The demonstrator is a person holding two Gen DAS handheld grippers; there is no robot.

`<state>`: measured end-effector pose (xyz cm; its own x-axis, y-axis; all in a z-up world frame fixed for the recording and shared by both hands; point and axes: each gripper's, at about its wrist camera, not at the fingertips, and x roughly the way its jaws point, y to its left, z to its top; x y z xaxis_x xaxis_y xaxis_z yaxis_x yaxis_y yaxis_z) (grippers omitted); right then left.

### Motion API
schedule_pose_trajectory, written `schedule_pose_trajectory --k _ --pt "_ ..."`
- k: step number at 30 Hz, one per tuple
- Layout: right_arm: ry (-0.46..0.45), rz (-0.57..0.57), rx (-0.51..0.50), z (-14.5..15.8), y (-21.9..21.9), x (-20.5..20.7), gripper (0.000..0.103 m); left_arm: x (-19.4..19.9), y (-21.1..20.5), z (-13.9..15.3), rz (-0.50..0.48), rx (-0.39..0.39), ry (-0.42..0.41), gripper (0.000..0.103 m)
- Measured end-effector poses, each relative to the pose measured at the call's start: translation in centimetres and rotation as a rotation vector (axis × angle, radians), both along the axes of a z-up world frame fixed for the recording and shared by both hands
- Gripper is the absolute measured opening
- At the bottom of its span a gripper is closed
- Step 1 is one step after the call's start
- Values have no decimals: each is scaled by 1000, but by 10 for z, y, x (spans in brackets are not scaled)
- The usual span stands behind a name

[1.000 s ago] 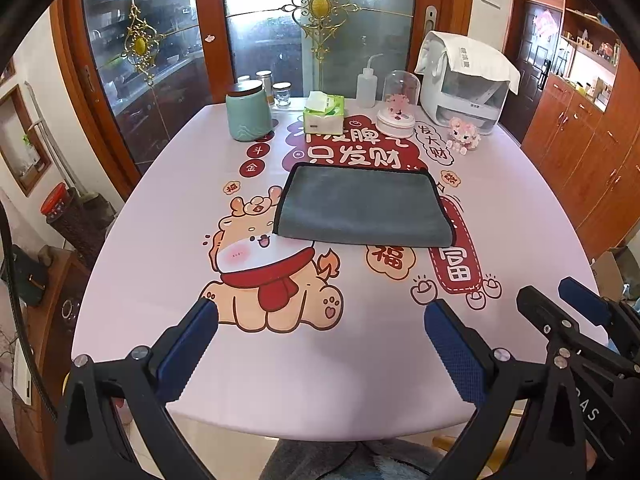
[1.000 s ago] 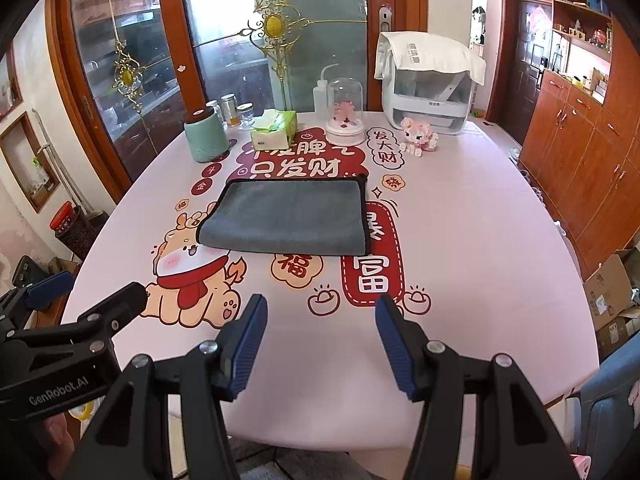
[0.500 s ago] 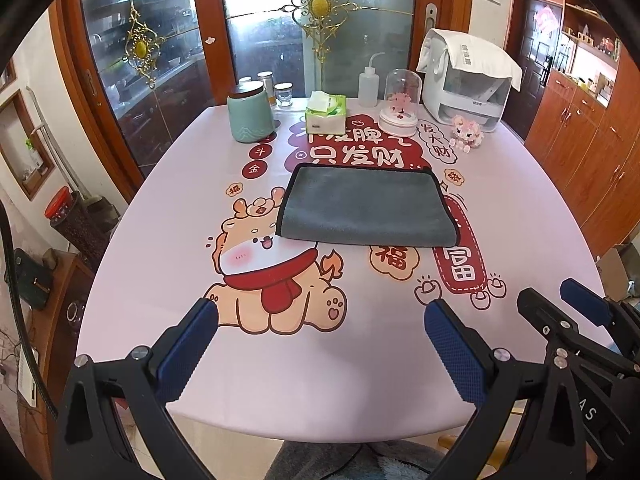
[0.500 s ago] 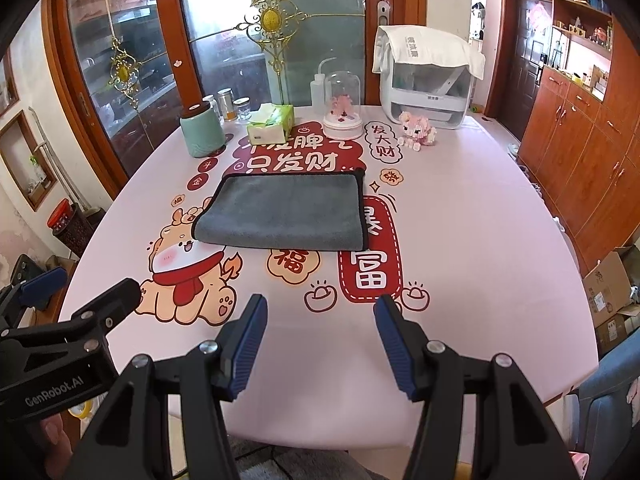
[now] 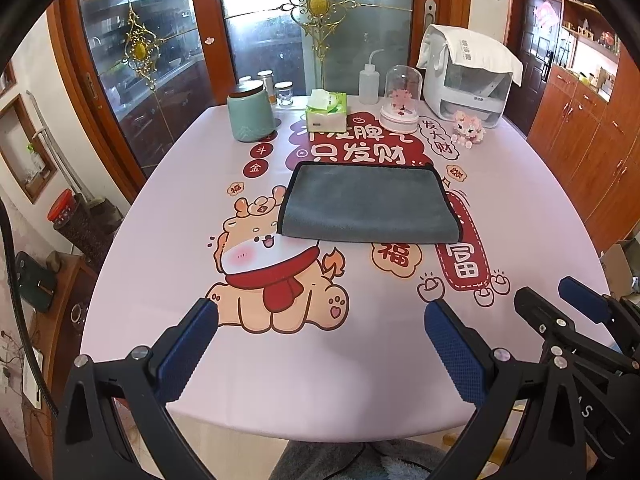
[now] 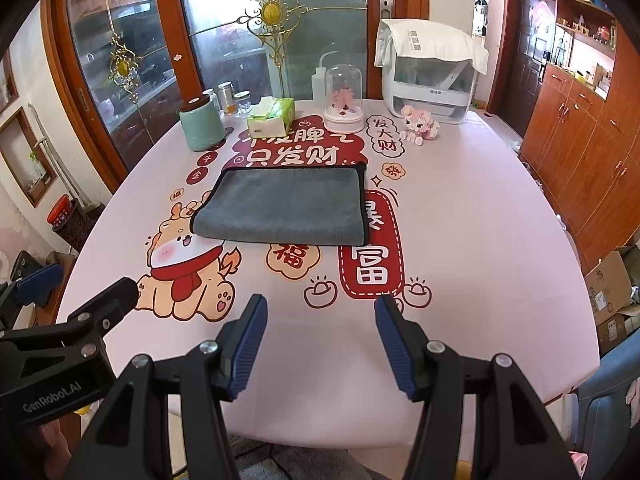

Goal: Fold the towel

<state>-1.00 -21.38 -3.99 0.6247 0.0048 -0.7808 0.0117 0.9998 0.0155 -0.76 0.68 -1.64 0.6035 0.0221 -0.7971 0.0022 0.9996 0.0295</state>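
Observation:
A grey towel with a black hem [image 5: 366,204] lies flat, folded into a rectangle, on the middle of the pink printed tablecloth [image 5: 168,216]; it also shows in the right wrist view [image 6: 286,206]. My left gripper [image 5: 320,336] is open and empty, held above the table's near edge, well short of the towel. My right gripper [image 6: 320,340] is open and empty, also near the front edge. The right gripper shows at the lower right of the left wrist view [image 5: 560,312]. The left gripper shows at the lower left of the right wrist view [image 6: 80,300].
Along the far edge stand a teal canister [image 5: 250,114], a tissue pack [image 5: 326,112], a squeeze bottle [image 5: 368,80], a glass dome ornament [image 5: 402,98], a pink block figure [image 5: 468,128] and a white appliance under a cloth [image 5: 466,76]. Wooden cabinets [image 6: 580,152] stand at right.
Both views have shifted slightly: the towel and table sit a little lower and nearer in frame. Both grippers stay open and empty.

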Motion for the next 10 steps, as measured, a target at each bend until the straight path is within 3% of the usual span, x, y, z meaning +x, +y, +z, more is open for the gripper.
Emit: schedule_pose_trajectory --k 10 --pt "11 -1 1 -4 -2 2 57 0 -6 -3 1 13 18 102"
